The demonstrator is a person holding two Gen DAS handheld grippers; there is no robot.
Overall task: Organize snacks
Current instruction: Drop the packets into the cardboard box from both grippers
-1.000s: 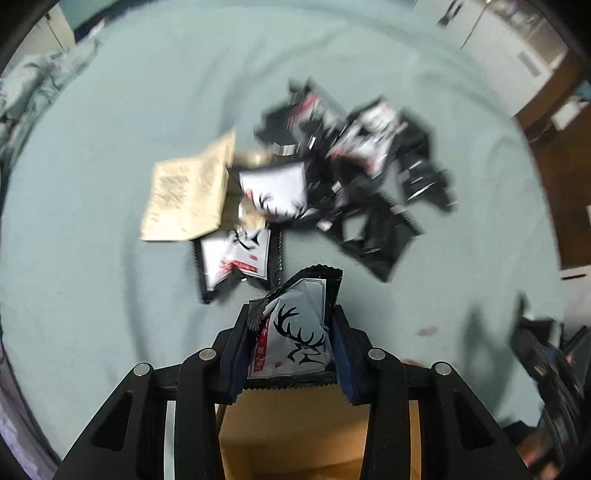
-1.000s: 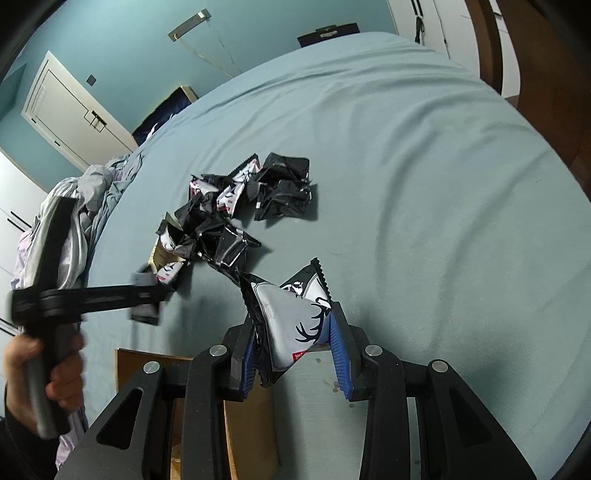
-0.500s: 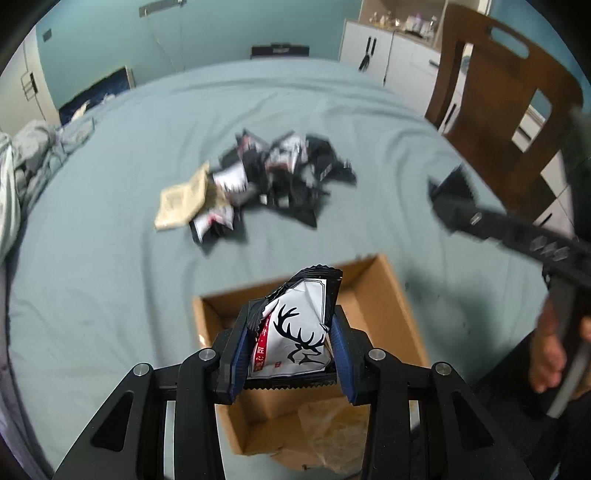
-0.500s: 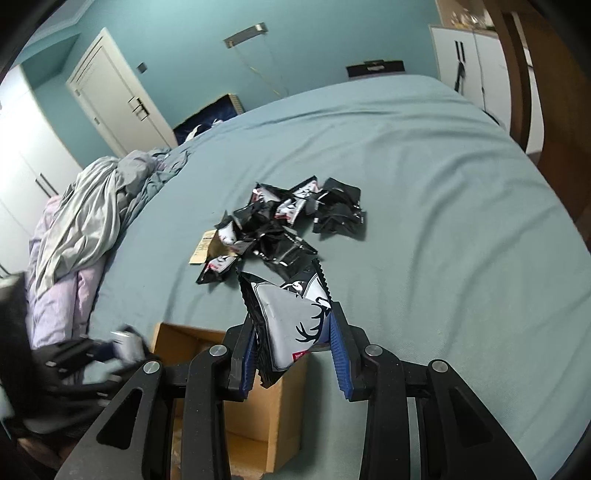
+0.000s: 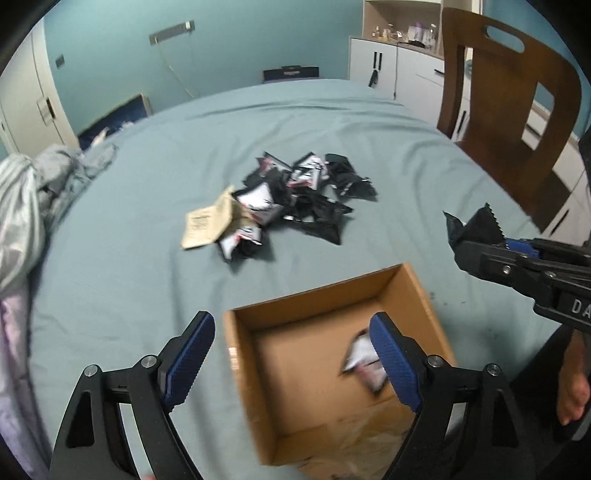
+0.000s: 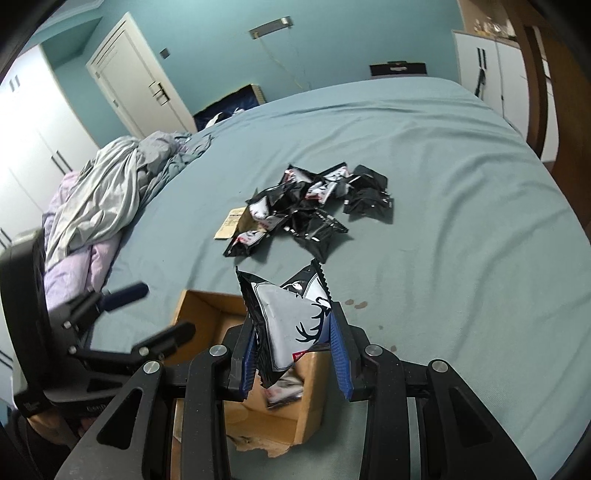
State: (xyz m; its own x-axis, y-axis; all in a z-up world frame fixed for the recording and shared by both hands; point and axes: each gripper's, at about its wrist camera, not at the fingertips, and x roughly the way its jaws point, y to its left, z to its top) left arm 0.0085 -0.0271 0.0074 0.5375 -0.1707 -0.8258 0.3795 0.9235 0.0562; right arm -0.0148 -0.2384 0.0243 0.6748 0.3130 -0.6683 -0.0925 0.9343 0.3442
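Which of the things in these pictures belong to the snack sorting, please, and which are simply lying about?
Part of the job:
- cardboard box
- blurred packet in the box
- deer-print packet clamped in the right tool
- left tool, jaws opening, nothing between them
- pile of packets on the bed

Just lying about:
- crumpled bedding
- wooden chair
- white cabinet

Teal walls [image 6: 221, 33], white door [image 6: 136, 81] — wooden chair [image 5: 509, 99] bedside.

Dim, even room light (fisheye-bent, dark-cornered edges).
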